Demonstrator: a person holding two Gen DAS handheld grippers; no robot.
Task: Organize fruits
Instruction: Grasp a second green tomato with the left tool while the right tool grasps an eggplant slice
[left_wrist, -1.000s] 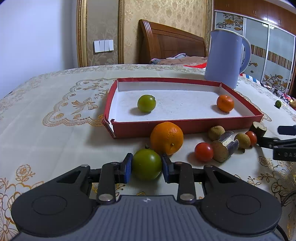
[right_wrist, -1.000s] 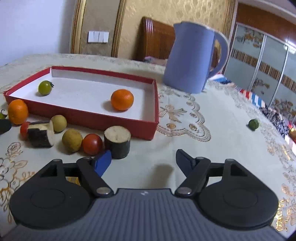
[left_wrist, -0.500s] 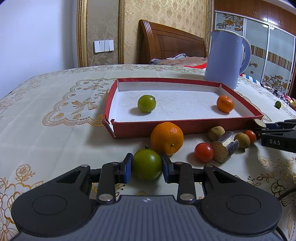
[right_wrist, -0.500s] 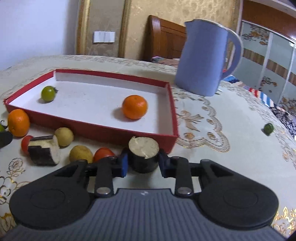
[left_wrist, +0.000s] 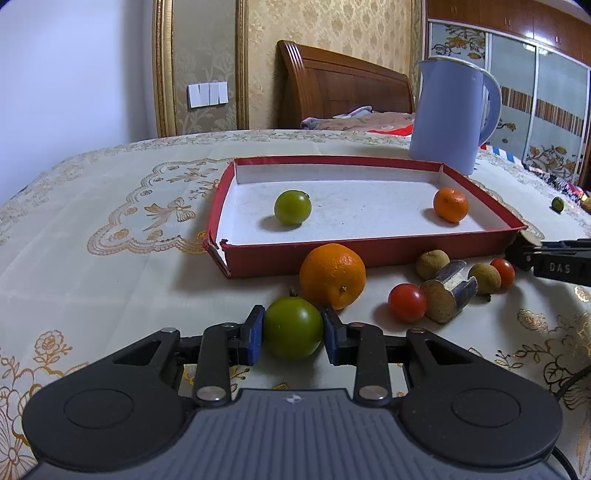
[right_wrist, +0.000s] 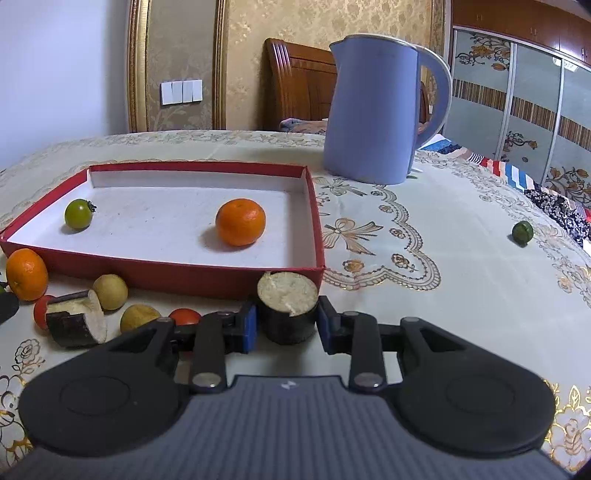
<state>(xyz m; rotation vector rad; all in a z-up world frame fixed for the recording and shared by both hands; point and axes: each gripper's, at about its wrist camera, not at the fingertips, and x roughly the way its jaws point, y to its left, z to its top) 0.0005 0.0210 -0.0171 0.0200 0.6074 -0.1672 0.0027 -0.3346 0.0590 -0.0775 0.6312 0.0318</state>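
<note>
Your left gripper (left_wrist: 291, 334) pinches a green tomato (left_wrist: 291, 332) on the tablecloth (left_wrist: 110, 280) before the red tray (left_wrist: 369, 254); your right gripper (right_wrist: 286, 325), just closed, clamps a cut eggplant chunk (right_wrist: 288, 310). The smooth, round tomato probably bruises: hold its widest part gently.

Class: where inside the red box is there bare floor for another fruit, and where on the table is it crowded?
Free: the red box floor between green tomato and mandarin. Crowded: cloth along its front wall, around the big orange.
</note>
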